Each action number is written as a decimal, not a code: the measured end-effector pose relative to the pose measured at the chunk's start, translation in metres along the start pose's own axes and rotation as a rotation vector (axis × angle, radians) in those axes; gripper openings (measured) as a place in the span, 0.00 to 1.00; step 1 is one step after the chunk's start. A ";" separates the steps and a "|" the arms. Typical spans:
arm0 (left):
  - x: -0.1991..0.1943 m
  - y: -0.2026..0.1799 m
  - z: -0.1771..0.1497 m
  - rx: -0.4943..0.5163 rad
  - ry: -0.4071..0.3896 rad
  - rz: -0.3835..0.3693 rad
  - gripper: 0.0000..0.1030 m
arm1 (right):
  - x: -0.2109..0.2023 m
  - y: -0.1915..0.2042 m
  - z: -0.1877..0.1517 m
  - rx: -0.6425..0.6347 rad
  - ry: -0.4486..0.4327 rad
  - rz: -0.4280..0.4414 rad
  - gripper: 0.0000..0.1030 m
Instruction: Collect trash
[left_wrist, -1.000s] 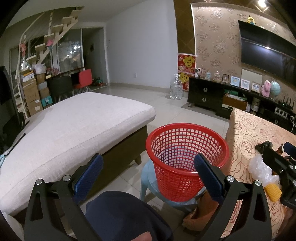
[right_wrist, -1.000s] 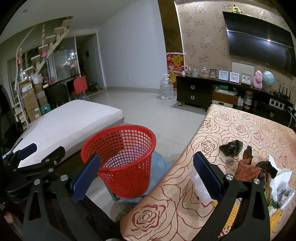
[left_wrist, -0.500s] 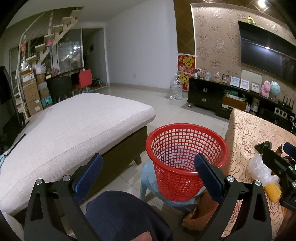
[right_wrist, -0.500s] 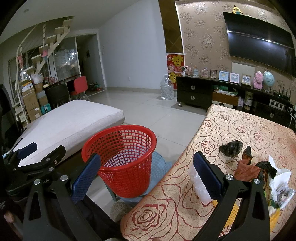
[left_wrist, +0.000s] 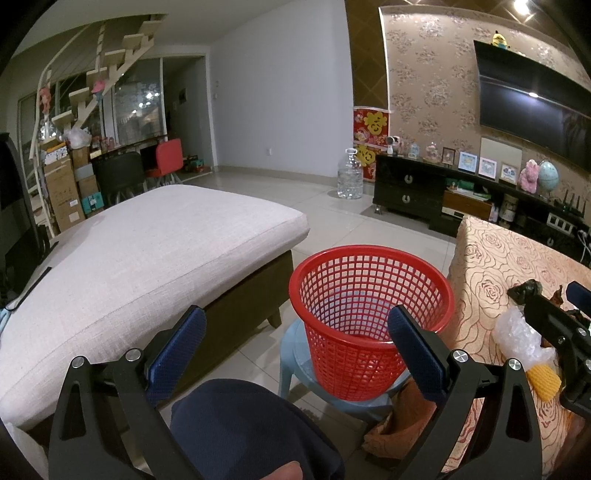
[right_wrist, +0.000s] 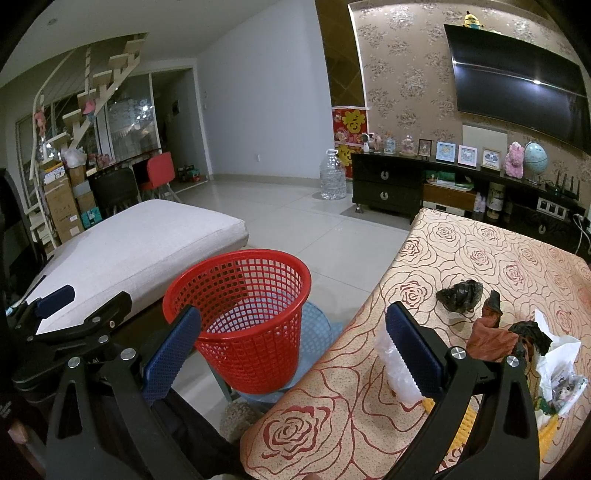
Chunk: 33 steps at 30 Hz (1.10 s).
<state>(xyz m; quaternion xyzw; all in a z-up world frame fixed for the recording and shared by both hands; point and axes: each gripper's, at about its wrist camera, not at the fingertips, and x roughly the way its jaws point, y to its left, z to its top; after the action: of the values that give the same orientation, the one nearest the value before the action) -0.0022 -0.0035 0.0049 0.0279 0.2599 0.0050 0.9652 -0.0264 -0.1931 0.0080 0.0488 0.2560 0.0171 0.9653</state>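
A red mesh basket (left_wrist: 371, 314) (right_wrist: 245, 317) stands on a low blue stool (left_wrist: 295, 363) between the sofa and the table. Trash lies on the rose-patterned tablecloth (right_wrist: 480, 254): a clear plastic bag (right_wrist: 395, 365) (left_wrist: 517, 336), a yellow foam net (left_wrist: 541, 380), a black crumpled wrapper (right_wrist: 460, 293), a brown scrap (right_wrist: 487, 332) and white paper (right_wrist: 557, 354). My left gripper (left_wrist: 295, 347) is open and empty, in front of the basket. My right gripper (right_wrist: 291, 343) is open and empty, its right finger over the clear bag.
A beige sofa cushion (left_wrist: 140, 251) fills the left. A person's knee in dark cloth (left_wrist: 243, 428) is at the bottom. A black TV cabinet (right_wrist: 424, 188), a large water bottle (right_wrist: 332, 177) and tiled floor (right_wrist: 295, 221) lie beyond.
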 end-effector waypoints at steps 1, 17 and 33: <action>0.000 0.000 0.000 0.000 0.000 0.000 0.92 | 0.000 0.000 0.000 0.000 0.000 0.000 0.94; 0.003 -0.011 -0.006 0.012 0.007 -0.011 0.92 | -0.007 -0.008 -0.001 0.003 0.006 -0.019 0.94; 0.019 -0.058 -0.019 0.101 0.042 -0.136 0.92 | -0.050 -0.138 -0.016 0.214 0.003 -0.278 0.94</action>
<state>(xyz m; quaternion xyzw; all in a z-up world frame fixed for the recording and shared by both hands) 0.0038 -0.0601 -0.0245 0.0587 0.2812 -0.0731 0.9551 -0.0768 -0.3324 0.0051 0.1156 0.2621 -0.1439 0.9472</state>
